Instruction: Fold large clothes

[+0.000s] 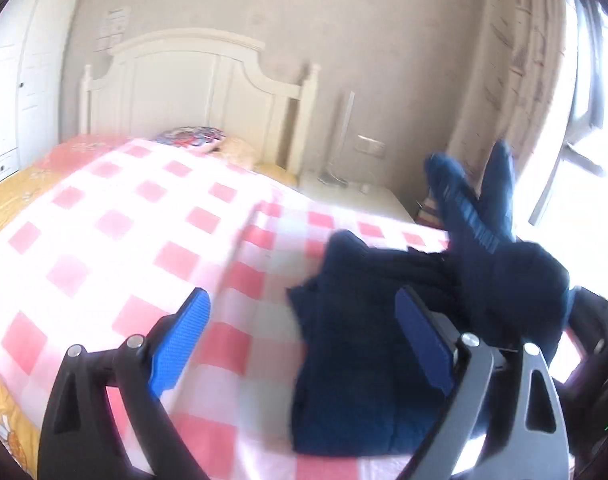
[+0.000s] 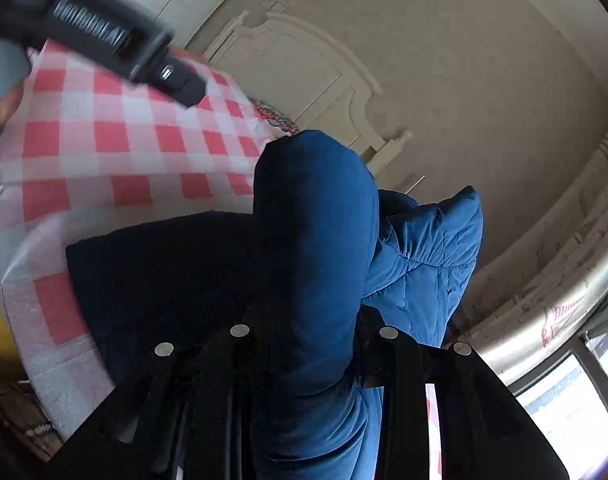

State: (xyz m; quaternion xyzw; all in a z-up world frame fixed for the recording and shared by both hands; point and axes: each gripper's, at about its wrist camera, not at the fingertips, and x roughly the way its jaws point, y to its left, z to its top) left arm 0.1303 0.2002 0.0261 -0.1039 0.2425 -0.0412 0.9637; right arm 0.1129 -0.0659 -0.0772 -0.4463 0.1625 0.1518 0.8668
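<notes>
the dark blue quilted puffer jacket (image 1: 343, 360) lies bunched on the bed's pink-and-white checked sheet (image 1: 116, 220), toward the window side, away from the cream wooden headboard (image 1: 196, 88). the left tool (image 1: 300, 344) stands wide, its 2 blue-padded fingers (image 1: 180, 340) apart and holding nothing; 1 pad is over the bare sheet, the other at the jacket's edge. the right tool (image 2: 315, 332) is clamped on a thick fold of the jacket (image 2: 315, 240), part of it raised off the sheet (image 2: 104, 132).
</notes>
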